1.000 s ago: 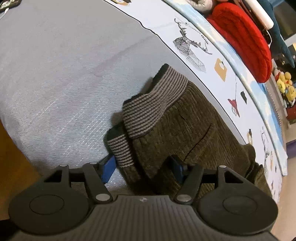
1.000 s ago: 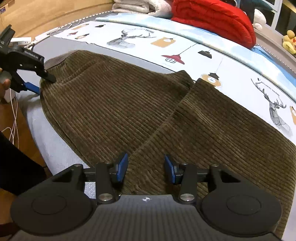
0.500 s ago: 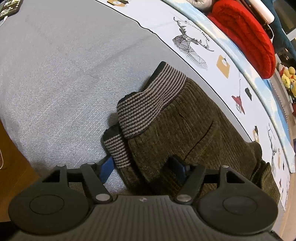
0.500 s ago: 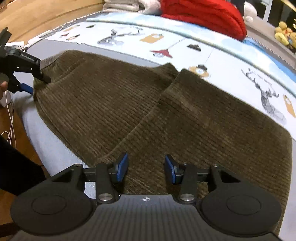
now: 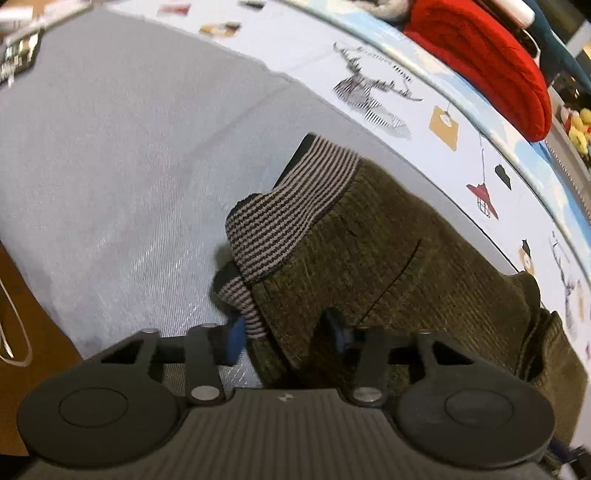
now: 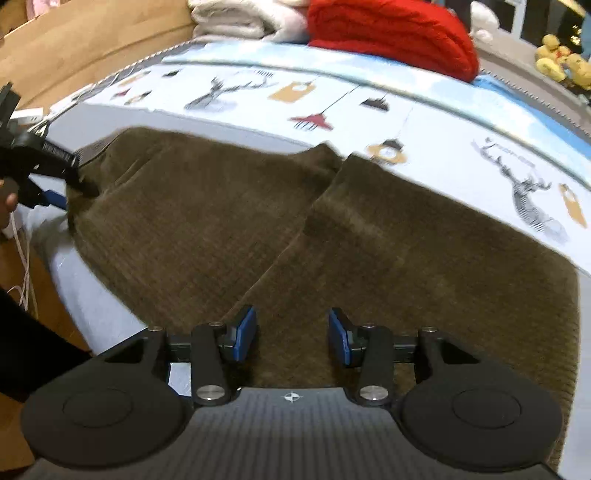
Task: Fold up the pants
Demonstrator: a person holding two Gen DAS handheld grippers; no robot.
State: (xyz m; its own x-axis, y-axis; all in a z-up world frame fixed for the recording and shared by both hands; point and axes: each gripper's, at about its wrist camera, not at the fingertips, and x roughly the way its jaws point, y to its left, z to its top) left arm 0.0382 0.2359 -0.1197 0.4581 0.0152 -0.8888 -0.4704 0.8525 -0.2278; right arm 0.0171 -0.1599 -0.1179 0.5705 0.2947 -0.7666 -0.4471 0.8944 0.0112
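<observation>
**A:** Where the grey sheet (image 5: 122, 177) meets the bed's near edge at the left, what is the left gripper (image 5: 286, 332) doing?

**B:** Its blue pads stand apart, one on each side of the corner of the pants (image 5: 369, 266), and cloth fills the gap between them. The left pad lies against the striped waistband (image 5: 291, 214); the right pad is half sunk in the corduroy. Whether they truly pinch the cloth I cannot tell.

**A:** And the waistband itself?

**B:** It is bunched and lifted into a hump, its grey and dark stripes curling over at the pants' left end. In the right wrist view the left gripper (image 6: 79, 182) shows as a black tool at that same corner, near the bed's left edge, one blue finger under the cloth.

**A:** Moving right, how do the pants (image 6: 332, 240) lie?

**B:** Spread flat on the bed, brown and ribbed, waist at the left, legs running to the right. A seam-like fold runs slantwise from the far edge toward the near one.

**A:** The right gripper (image 6: 291, 336)?

**B:** Jaws apart, blue pads clear on both sides, holding nothing. It hovers above the pants at the near edge of the bed, just right of that slanting fold.

**A:** Beyond the pants?

**B:** A printed cover (image 6: 424, 122) with deer and lamps, and at the far edge a red blanket (image 6: 391, 33) beside white folded towels (image 6: 240, 18).
</observation>
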